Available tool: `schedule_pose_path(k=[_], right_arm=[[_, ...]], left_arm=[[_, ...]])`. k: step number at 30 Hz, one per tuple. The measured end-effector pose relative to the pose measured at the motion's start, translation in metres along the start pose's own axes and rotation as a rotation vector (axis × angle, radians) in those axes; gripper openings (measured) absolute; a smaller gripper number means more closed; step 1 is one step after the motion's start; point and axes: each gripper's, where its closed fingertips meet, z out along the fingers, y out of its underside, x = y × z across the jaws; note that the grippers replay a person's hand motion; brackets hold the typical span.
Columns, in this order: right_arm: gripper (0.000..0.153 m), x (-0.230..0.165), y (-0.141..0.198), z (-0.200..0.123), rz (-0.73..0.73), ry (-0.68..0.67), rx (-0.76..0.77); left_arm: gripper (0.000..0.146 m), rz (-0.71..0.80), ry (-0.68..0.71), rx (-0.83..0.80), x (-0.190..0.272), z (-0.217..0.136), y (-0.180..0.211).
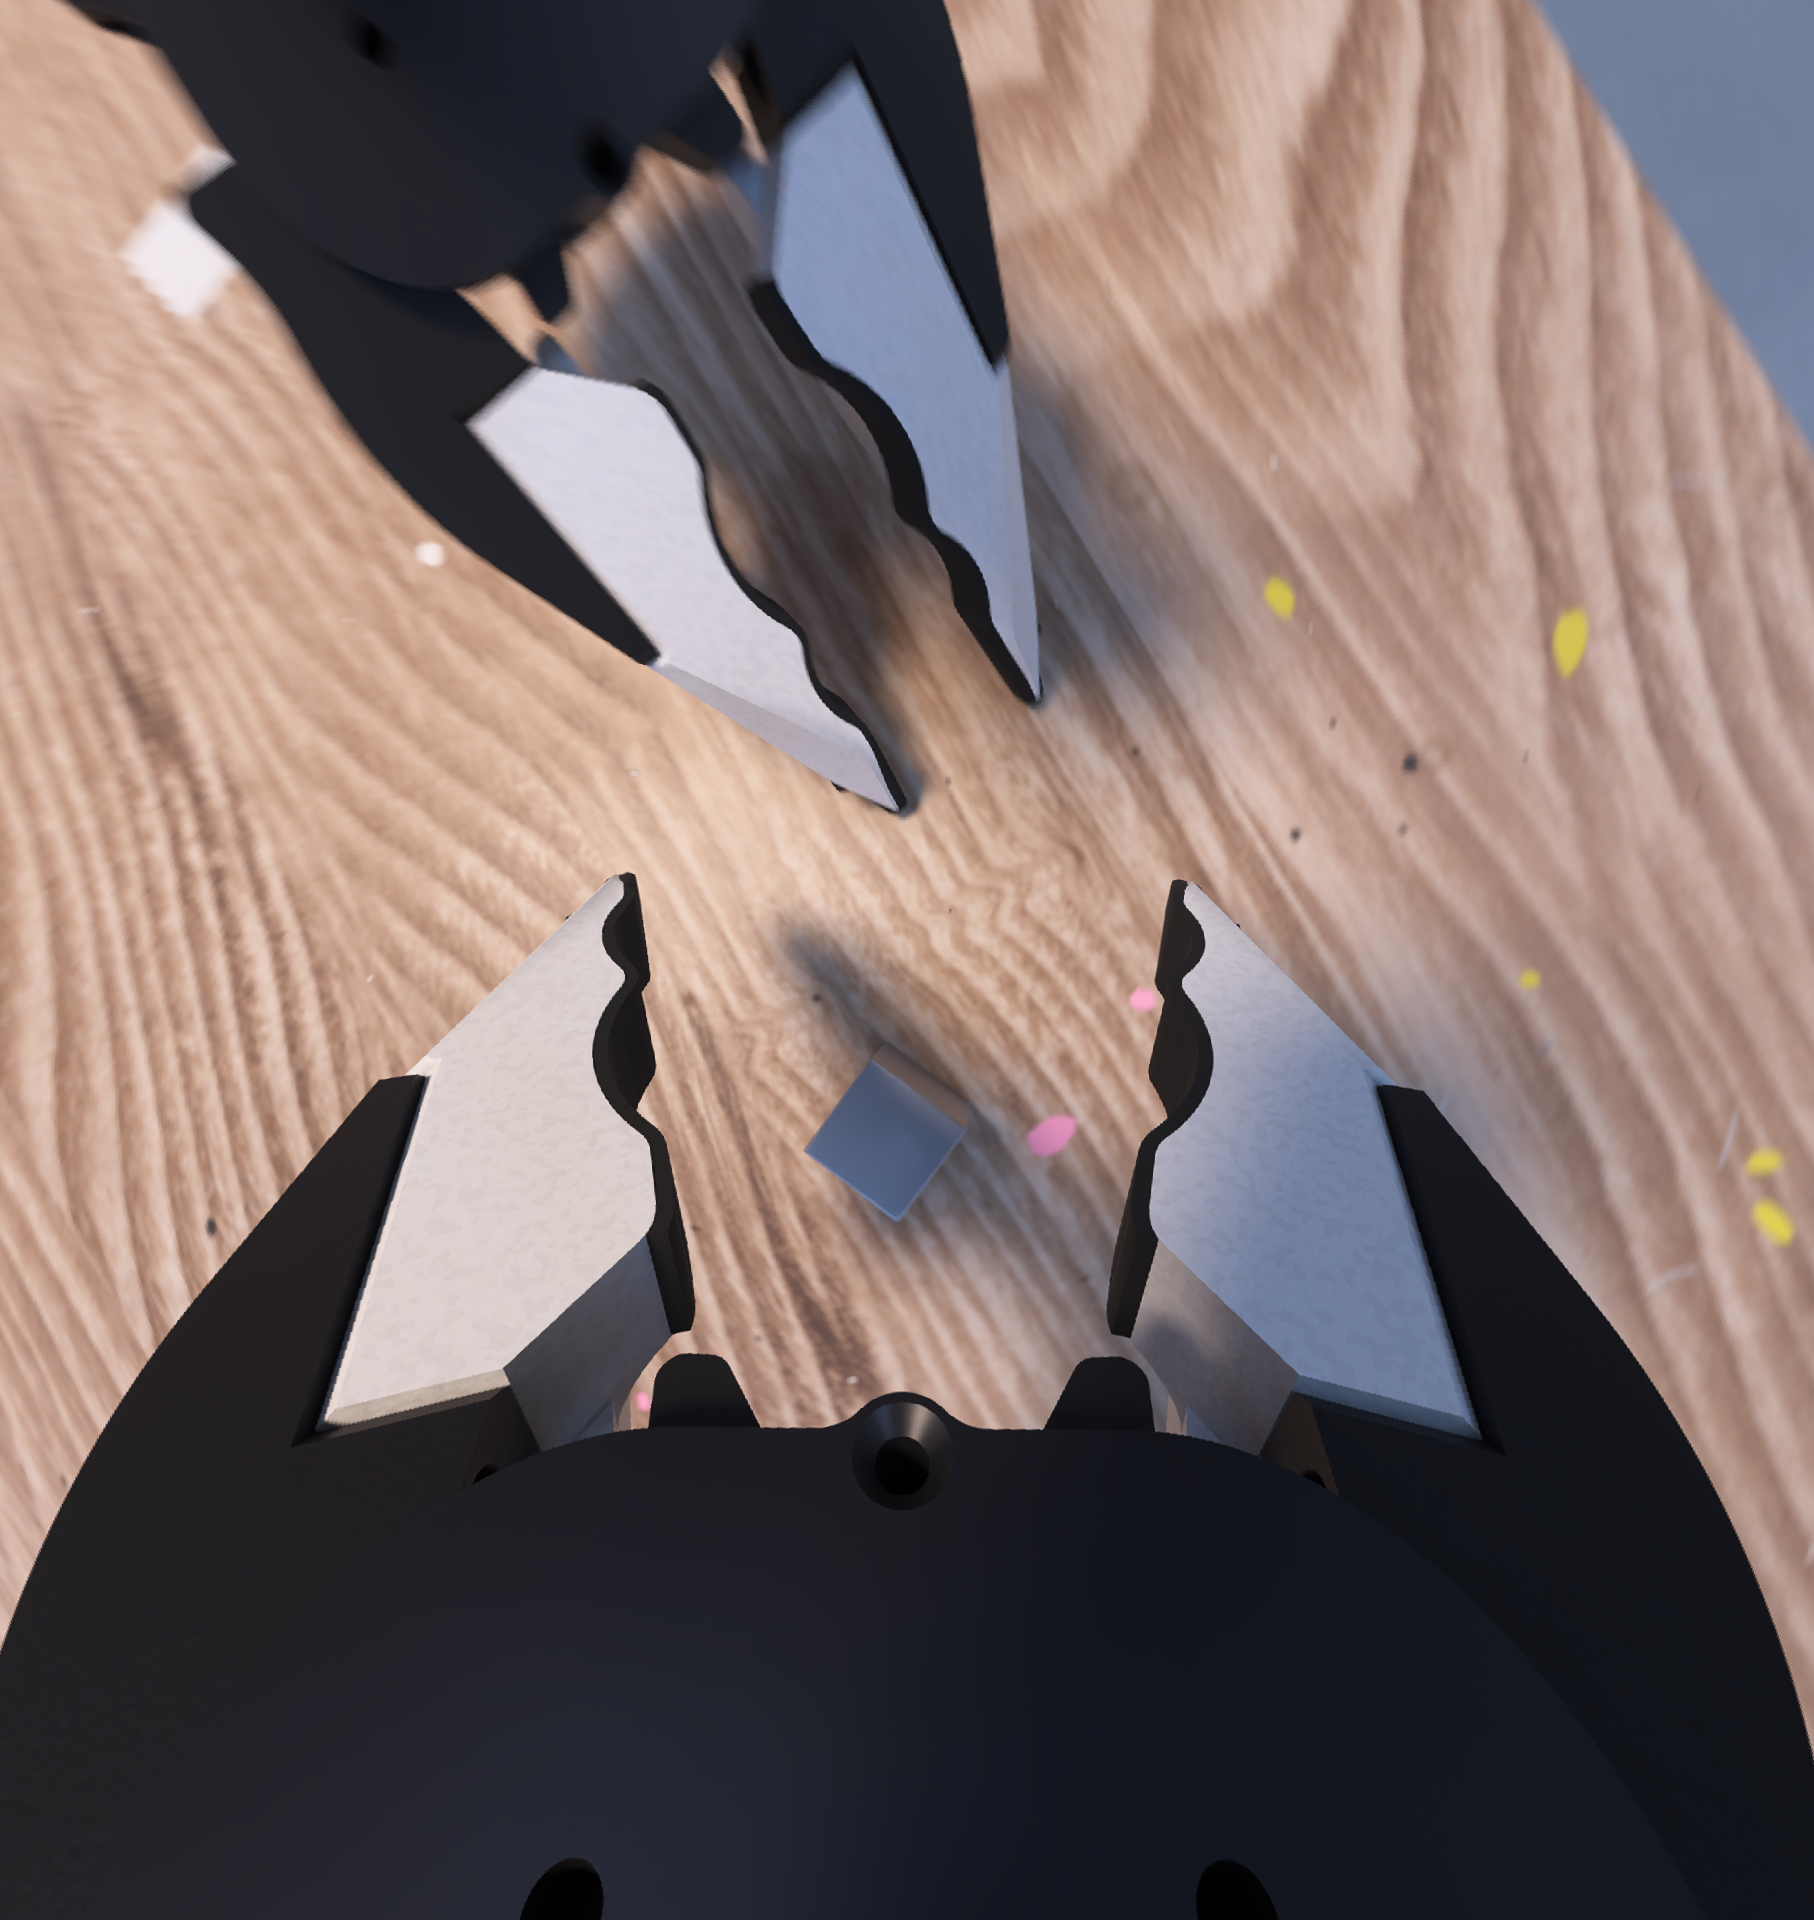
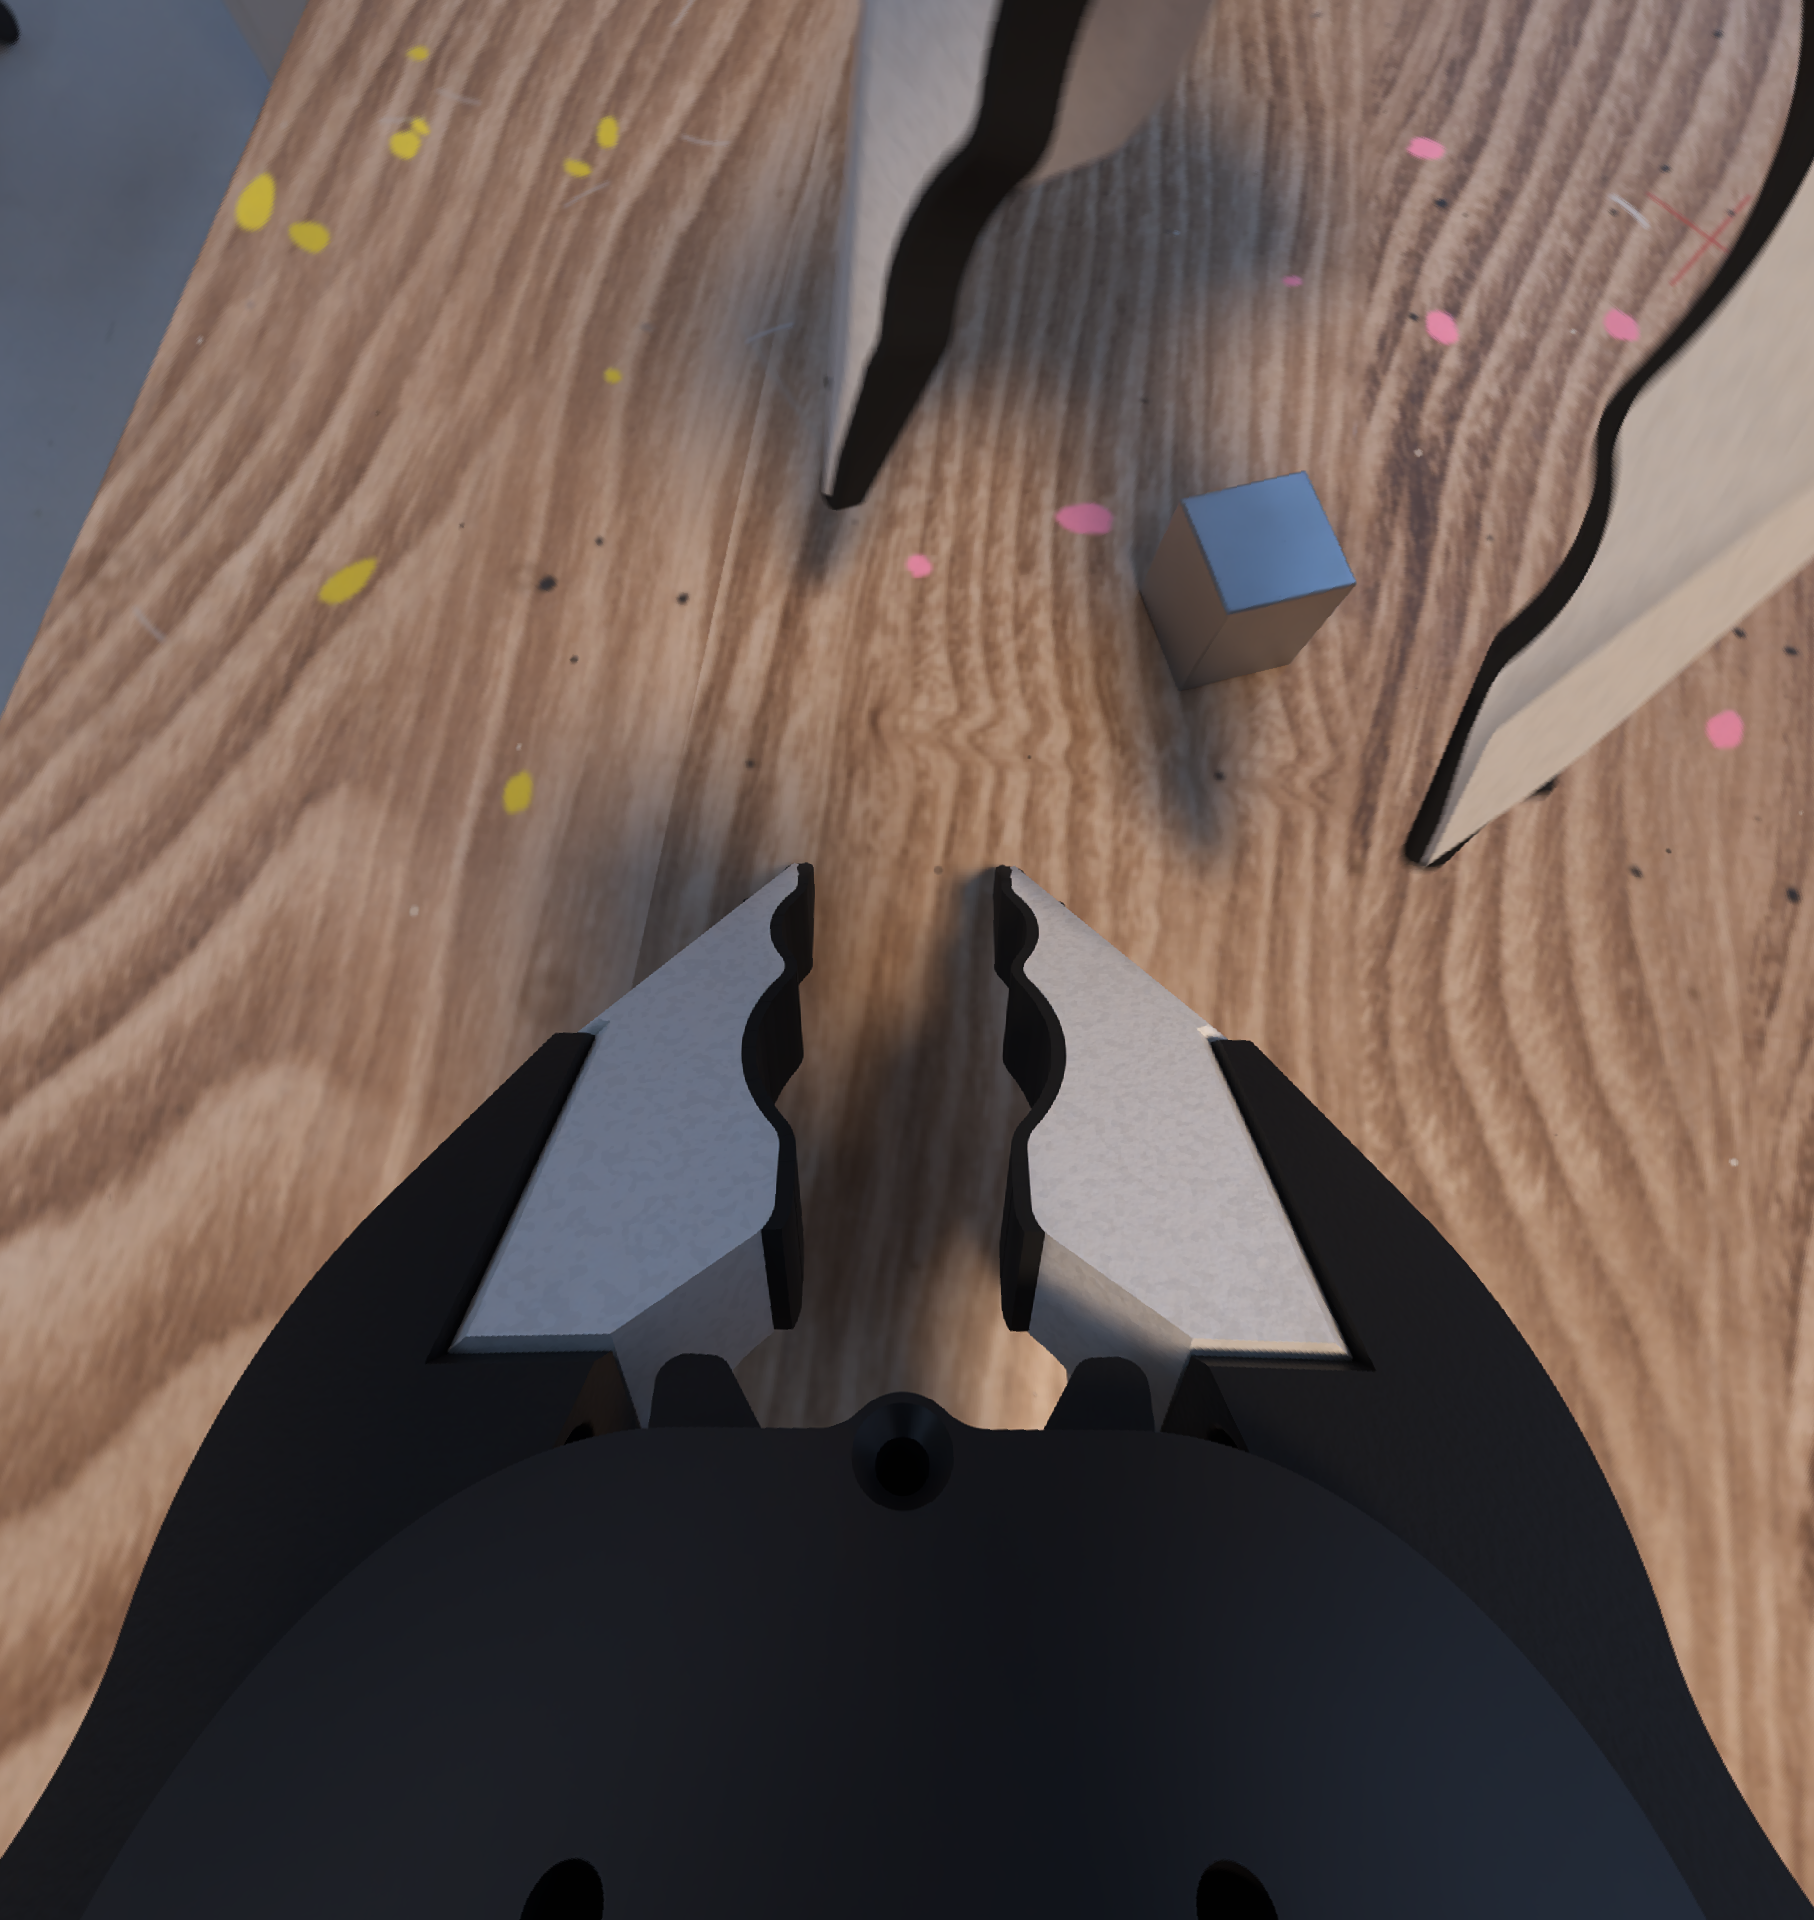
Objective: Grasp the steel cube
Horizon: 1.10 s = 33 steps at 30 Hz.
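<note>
The steel cube [image 1: 887, 1132] is a small grey block lying on the wooden table [image 1: 259, 831]. My left gripper [image 1: 903, 885] is open wide, and the cube sits between its two fingers without touching either. The right wrist view shows the cube [image 2: 1246, 577] ahead and to the right, with the left gripper [image 2: 1131, 675] straddling it, fingertips close to the wood. My right gripper [image 2: 901, 873] is empty, with a narrow gap between its jaws. It points at the bare table [image 2: 363, 1039] short of the cube. It also shows in the left wrist view [image 1: 965, 750], just beyond the cube.
Yellow and pink paint specks [image 2: 1085, 517] dot the wood. The table edge runs along the upper right in the left wrist view, with grey floor [image 1: 1765, 208] beyond it. In the right wrist view the floor [image 2: 51, 312] lies at the upper left. A small white patch [image 1: 176, 255] lies far left.
</note>
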Motion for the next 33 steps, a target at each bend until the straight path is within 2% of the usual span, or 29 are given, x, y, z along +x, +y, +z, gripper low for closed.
schedule_pose_path(k=[3, 6, 12, 15, 17, 18, 20, 24, 28, 33], right_arm=[[0.035, -0.001, 0.003, -0.003, -0.016, -0.025, 0.007], [0.034, 0.0, 0.002, -0.004, 0.006, -0.017, 0.036], [0.03, 0.001, -0.006, 0.0, 0.078, 0.07, 0.072], [0.03, 0.002, -0.007, 0.0, 0.084, 0.09, 0.079], [0.03, 0.003, -0.007, -0.001, 0.091, 0.114, 0.085], [0.028, 0.004, -0.006, -0.002, 0.099, 0.131, 0.086], [0.027, 0.004, -0.002, -0.004, 0.13, 0.141, 0.072], [0.025, 0.002, 0.001, -0.006, 0.158, 0.153, 0.064], [0.025, 0.002, 0.003, -0.006, 0.164, 0.176, 0.033], [0.025, 0.001, 0.007, -0.008, 0.153, 0.242, -0.013]], left_arm=[[0.101, 0.093, 0.11, -0.154, -0.002, 0.016, 0.017], [0.103, 0.146, 0.161, -0.218, -0.006, 0.028, 0.025], [0.109, 0.175, 0.192, -0.155, -0.008, 0.037, 0.022], [0.135, 0.163, 0.202, -0.189, -0.001, 0.042, 0.025], [0.136, 0.145, 0.195, -0.213, -0.002, 0.041, 0.025], [0.131, 0.124, 0.185, -0.214, -0.004, 0.039, 0.024], [0.11, 0.094, 0.164, -0.194, -0.009, 0.035, 0.023], [0.085, 0.086, 0.141, -0.157, -0.009, 0.029, 0.026], [0.068, 0.082, 0.115, -0.157, -0.008, 0.024, 0.03], [0.056, 0.072, 0.091, -0.168, -0.004, 0.02, 0.034]])
